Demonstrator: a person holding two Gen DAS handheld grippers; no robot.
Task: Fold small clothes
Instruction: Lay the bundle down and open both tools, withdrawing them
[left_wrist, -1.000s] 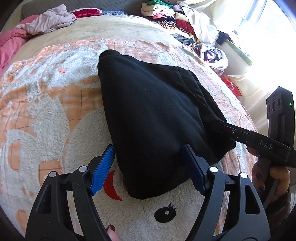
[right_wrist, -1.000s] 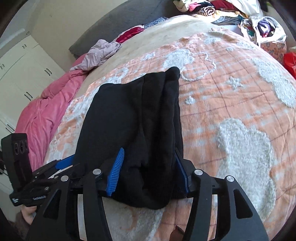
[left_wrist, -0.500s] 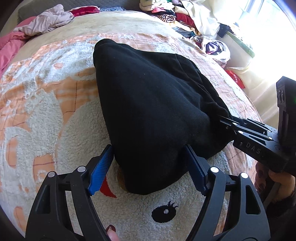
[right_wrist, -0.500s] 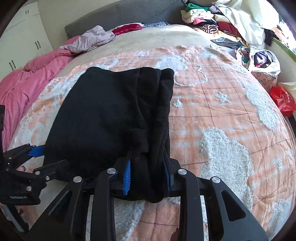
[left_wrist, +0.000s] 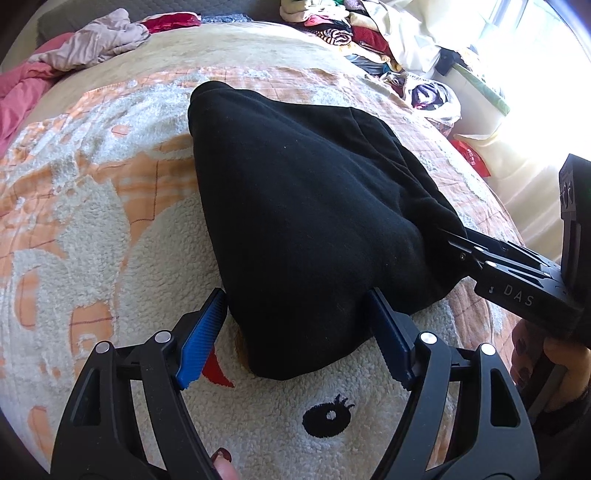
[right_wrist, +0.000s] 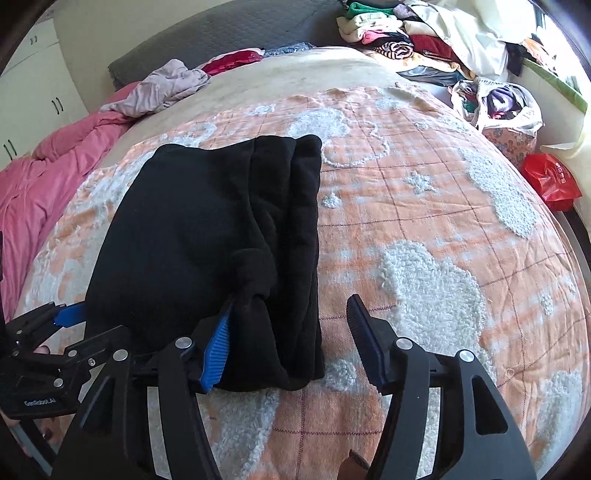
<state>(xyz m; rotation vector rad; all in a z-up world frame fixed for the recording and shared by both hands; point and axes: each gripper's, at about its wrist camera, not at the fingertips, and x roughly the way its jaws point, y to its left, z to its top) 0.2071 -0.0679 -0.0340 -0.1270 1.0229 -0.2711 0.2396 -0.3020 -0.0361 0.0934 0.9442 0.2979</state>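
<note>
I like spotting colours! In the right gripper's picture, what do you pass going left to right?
Pink duvet → black garment → orange blanket → red bag.

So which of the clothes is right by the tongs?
The black garment, folded on the orange blanket. The greyish-pink garment and the colourful clothes pile lie far away at the bed's top.

Bare blanket (right_wrist: 424, 206) lies clear ahead-right of the right gripper (right_wrist: 291, 339); the folded black garment (right_wrist: 207, 236) blocks its left side.
</note>
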